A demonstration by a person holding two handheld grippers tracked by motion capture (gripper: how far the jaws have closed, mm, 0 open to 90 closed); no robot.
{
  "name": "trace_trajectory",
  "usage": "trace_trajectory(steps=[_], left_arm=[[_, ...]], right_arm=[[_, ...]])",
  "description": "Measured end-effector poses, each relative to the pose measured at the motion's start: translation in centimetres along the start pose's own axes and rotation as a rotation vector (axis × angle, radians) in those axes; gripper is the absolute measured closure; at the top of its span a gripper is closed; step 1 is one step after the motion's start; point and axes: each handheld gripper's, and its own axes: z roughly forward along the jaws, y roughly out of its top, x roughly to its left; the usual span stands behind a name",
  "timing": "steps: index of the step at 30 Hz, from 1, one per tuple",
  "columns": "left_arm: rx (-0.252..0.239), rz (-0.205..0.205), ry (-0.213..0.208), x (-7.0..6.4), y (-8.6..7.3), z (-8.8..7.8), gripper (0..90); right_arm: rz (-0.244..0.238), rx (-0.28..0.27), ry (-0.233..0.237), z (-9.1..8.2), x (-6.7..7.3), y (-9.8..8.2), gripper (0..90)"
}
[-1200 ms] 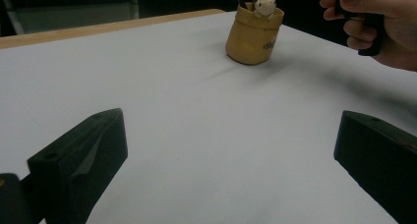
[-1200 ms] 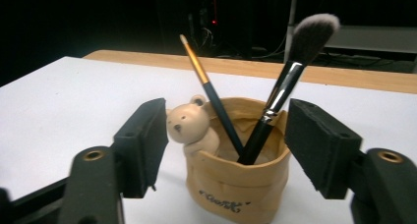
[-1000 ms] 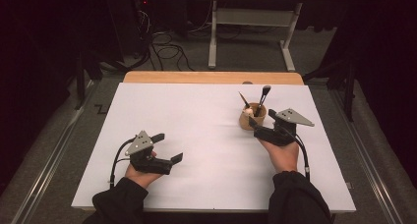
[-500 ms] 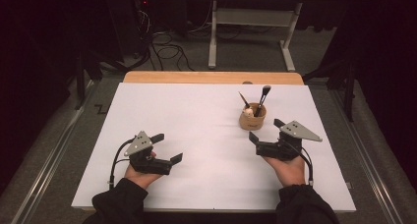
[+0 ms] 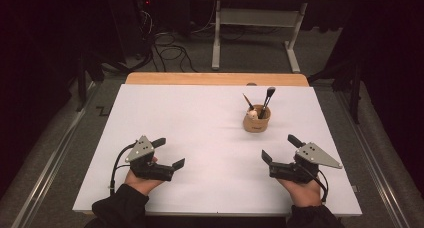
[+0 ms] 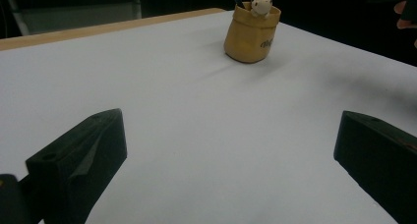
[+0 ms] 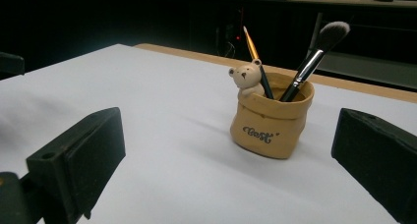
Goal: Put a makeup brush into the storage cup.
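A tan pot [image 5: 257, 122] with a small bear figure [image 7: 246, 79] on its rim stands upright at the table's right back. It holds a black makeup brush [image 7: 317, 49] and a thin yellow-tipped brush [image 7: 253, 52]. My right gripper [image 5: 279, 148] rests open on the sheet in front of the pot and a little to its right, apart from it. Its jaws have just been opening, with nothing between them. In the right gripper view the pot [image 7: 270, 123] stands beyond the wide gap of my right gripper [image 7: 228, 128]. My left gripper [image 5: 170, 153] lies open at the front left, empty. The pot [image 6: 251, 35] is far off beyond my left gripper [image 6: 230, 128].
A white sheet [image 5: 200, 113] covers the table, with a wooden strip [image 5: 215, 79] along its far edge. Beyond the table are cables on the floor [image 5: 170, 53] and a metal frame [image 5: 260, 18]. The floor drops away on both sides.
My right gripper has drawn back from the pot toward the near edge and to the right, with its jaws wider apart. The pot stays where it stood. The left hand has not moved.
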Motion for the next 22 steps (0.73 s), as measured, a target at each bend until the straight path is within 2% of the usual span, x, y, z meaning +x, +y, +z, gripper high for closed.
trace_trajectory(steps=[6,22], left_arm=[[0.003,-0.003,0.005,0.09,-0.04,0.2,0.1],[0.002,0.004,0.012,0.15,0.1,0.13,0.1]], right_arm=[[0.015,0.007,-0.008,0.06,-0.33,-0.58,0.4],[0.002,0.017,-0.008,0.35,-0.21,-0.86,0.4]])
